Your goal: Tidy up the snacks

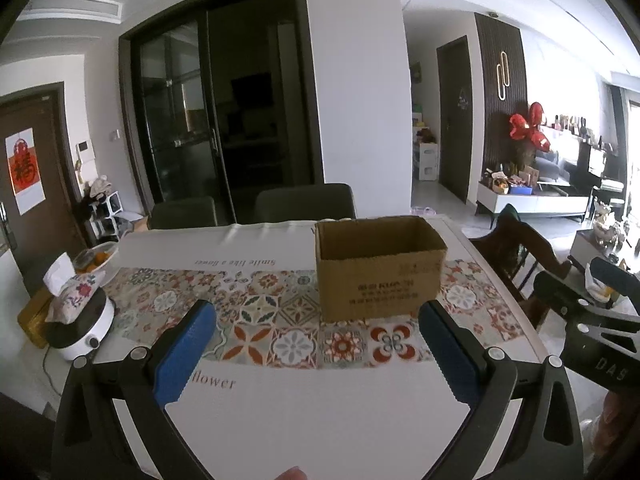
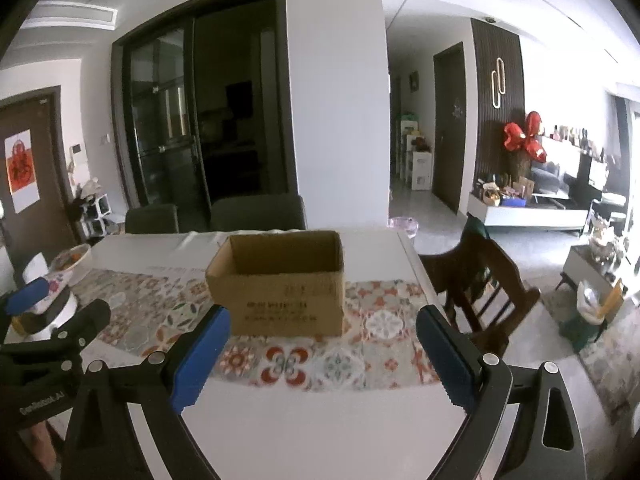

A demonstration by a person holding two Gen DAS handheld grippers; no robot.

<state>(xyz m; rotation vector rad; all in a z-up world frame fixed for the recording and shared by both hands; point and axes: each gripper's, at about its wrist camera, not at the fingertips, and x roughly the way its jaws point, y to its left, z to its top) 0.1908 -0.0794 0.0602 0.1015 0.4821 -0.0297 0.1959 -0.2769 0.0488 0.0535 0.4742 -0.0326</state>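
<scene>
Cardboard box (image 1: 380, 268) open-topped, nothing held | left gripper (image 1: 316, 344) – right gripper (image 2: 322, 354) fingers apart, short of box | fetch snacks, drop inside

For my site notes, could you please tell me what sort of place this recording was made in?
Most likely a home's open dining and living area: a dining table with a patterned runner and chairs, and a sofa beyond the low sideboard.
</scene>
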